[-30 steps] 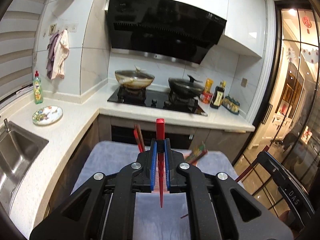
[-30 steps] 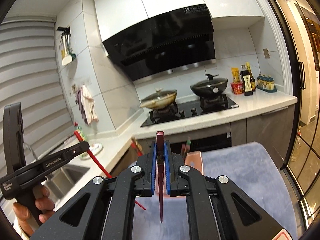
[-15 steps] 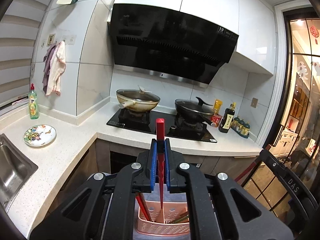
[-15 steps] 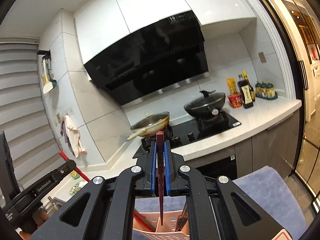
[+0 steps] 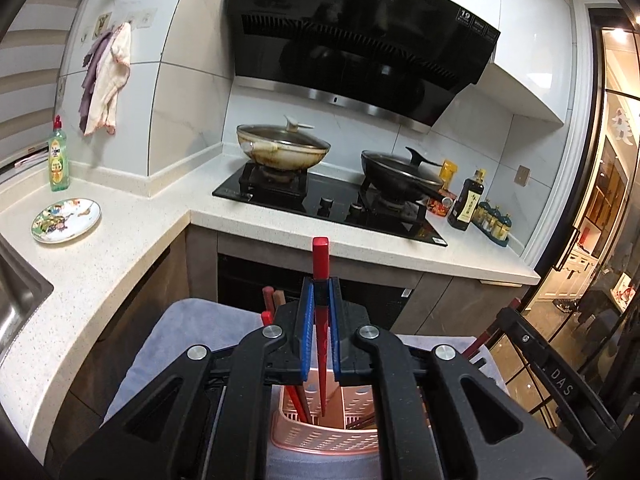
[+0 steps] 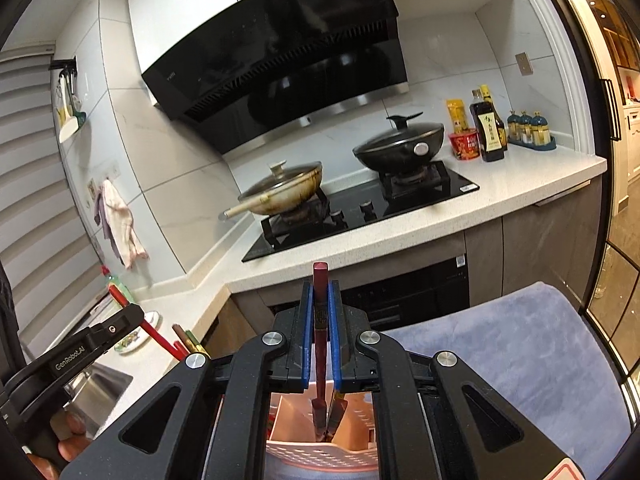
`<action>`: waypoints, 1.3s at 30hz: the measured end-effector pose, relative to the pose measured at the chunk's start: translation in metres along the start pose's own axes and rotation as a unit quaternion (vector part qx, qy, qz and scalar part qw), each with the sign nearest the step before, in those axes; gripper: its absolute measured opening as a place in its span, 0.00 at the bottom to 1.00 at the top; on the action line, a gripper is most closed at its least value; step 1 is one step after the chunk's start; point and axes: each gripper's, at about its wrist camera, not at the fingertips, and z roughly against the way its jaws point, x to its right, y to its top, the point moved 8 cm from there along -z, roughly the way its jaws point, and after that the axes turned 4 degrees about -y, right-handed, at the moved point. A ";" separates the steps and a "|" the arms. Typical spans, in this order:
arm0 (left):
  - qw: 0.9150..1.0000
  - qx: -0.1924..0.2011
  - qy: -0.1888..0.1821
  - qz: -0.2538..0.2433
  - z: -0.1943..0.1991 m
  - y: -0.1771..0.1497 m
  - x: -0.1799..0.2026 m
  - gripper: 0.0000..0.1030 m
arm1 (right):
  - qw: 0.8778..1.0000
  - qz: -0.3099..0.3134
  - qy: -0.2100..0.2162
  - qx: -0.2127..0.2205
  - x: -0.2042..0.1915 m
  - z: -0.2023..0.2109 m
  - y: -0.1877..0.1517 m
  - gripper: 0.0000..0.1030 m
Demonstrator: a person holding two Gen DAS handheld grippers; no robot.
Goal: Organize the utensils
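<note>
A pink slotted basket (image 5: 320, 436) sits on a grey-blue cloth (image 5: 192, 344), close in front of both cameras. Several chopsticks (image 5: 296, 400) already stand in its left part, and their red and brown tops (image 5: 270, 294) poke up on the far side of the left gripper.

The left gripper (image 5: 320, 336) has its blue pads clamped together on a red chopstick (image 5: 321, 264), held nearly upright with its thin end down inside the basket rim. The right gripper (image 6: 320, 336) is clamped the same way on a dark maroon chopstick (image 6: 320, 288), whose lower end reaches into a compartment of the basket (image 6: 320, 452) beside a divider and other dark sticks (image 6: 338, 412). Whether either tip touches the basket floor cannot be told.

In the right view, the left gripper shows at the left edge with a hand (image 6: 68, 440) on its handle.

Beyond the cloth runs a white counter (image 5: 132, 240) with a black stove (image 5: 328, 204), a pale wok (image 5: 282, 150) on the left burner and a black wok (image 5: 400, 172) on the right. Sauce bottles (image 5: 466, 200) stand at the far right, a patterned plate (image 5: 66, 220) and a green soap bottle (image 5: 59, 156) at the left, near a steel sink (image 5: 16, 300).
</note>
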 end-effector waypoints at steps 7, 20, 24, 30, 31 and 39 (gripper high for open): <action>1.000 -0.027 0.010 -0.006 -0.008 -0.020 -0.008 0.16 | 1.000 0.014 -0.005 -0.006 -0.003 0.002 -0.010 0.21; 0.999 -0.015 0.026 -0.017 0.019 -0.022 -0.006 0.47 | 0.999 0.040 0.011 0.006 -0.018 0.045 -0.014 0.42; 0.999 -0.006 0.034 -0.036 0.036 -0.021 0.001 0.50 | 0.998 0.054 0.014 0.006 -0.025 0.062 -0.019 0.48; 0.997 -0.005 0.047 -0.056 0.059 -0.029 0.010 0.58 | 0.997 0.071 0.010 -0.001 -0.030 0.086 -0.031 0.53; 0.997 -0.005 0.049 -0.060 0.062 -0.031 0.012 0.58 | 0.997 0.076 0.007 -0.003 -0.030 0.091 -0.034 0.53; 0.995 -0.016 0.059 -0.079 0.086 -0.049 0.017 0.58 | 0.995 0.095 -0.002 -0.019 -0.026 0.115 -0.057 0.53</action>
